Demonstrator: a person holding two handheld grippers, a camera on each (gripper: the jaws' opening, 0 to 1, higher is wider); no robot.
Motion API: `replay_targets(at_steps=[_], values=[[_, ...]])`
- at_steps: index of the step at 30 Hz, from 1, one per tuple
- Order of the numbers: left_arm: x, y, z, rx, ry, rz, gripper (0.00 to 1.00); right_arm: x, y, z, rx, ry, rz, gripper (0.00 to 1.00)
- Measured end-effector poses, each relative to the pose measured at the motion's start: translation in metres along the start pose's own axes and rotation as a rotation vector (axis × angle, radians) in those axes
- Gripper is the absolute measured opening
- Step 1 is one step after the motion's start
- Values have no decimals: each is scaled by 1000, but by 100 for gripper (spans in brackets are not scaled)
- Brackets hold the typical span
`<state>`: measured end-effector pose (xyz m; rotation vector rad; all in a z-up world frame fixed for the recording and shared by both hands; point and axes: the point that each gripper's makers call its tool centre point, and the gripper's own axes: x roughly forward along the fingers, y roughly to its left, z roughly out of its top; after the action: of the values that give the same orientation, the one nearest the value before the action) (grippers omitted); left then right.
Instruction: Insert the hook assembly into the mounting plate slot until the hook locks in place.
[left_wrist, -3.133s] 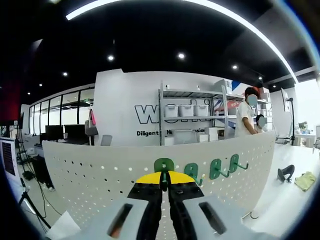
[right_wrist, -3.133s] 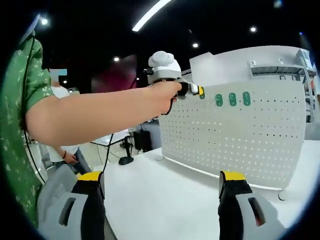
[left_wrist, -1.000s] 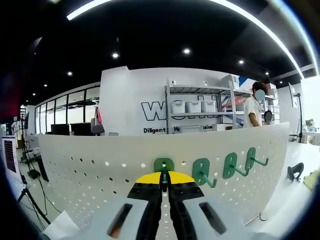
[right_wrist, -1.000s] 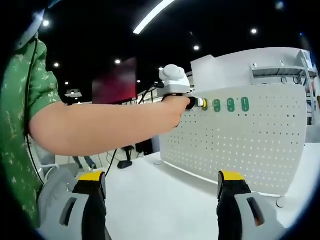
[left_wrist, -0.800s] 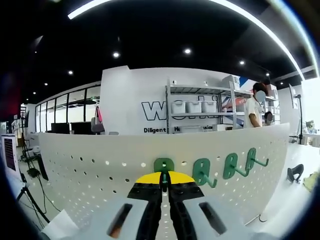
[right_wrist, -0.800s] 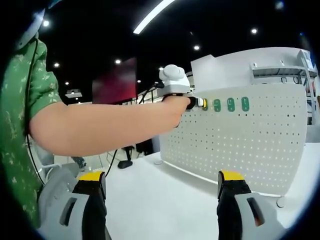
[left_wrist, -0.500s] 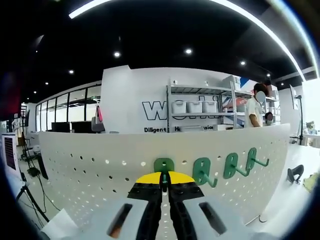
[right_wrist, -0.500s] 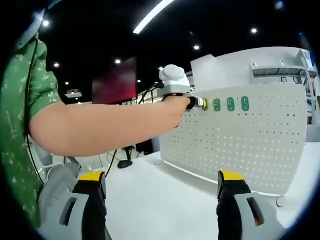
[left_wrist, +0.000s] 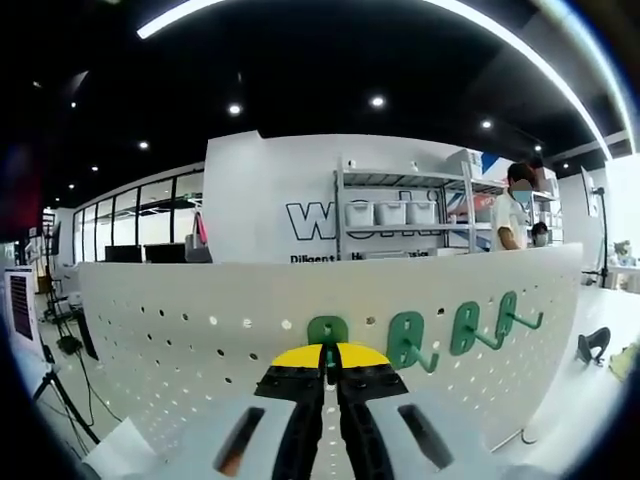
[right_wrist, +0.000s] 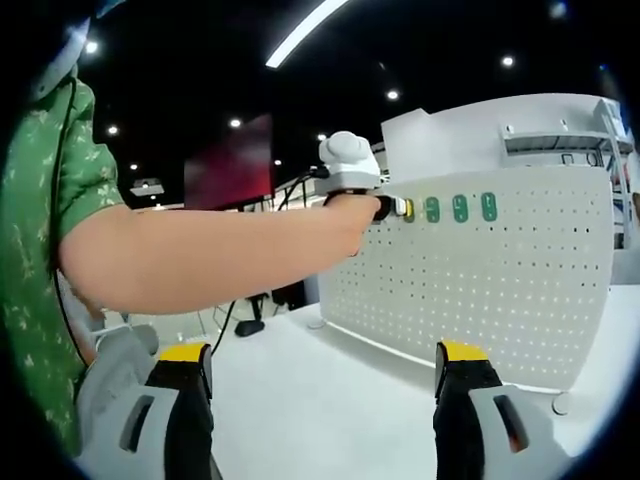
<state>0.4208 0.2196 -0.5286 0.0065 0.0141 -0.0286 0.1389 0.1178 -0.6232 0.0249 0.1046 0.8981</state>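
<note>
The left gripper (left_wrist: 327, 362) pinches a green hook (left_wrist: 327, 331) against the pegboard (left_wrist: 180, 350); the right gripper (right_wrist: 320, 385) waits wide open, empty. Next it likely needs a push until it clicks.

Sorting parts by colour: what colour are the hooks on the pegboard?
Green hooks on the white pegboard, clearest in the left gripper view.

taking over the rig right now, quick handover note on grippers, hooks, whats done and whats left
Left gripper: jaws closed on a green hook, pressed against the white pegboard near its top edge.
Right gripper: open, empty, hanging low over the white table.
Three more green hooks already sit on the board to the right of the held one.
Left: whether the held hook has locked can't be told; check the seat, then release.
</note>
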Motion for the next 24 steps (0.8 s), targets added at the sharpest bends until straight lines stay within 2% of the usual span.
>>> replay_targets(at_steps=[13,24], values=[[1,-1,-2,29,2,-3,4,0,-1,-1,0,2,-2,94],[1,-2,-5,17,13,-14,7,1,-1,-1,-2,6,-2,94]])
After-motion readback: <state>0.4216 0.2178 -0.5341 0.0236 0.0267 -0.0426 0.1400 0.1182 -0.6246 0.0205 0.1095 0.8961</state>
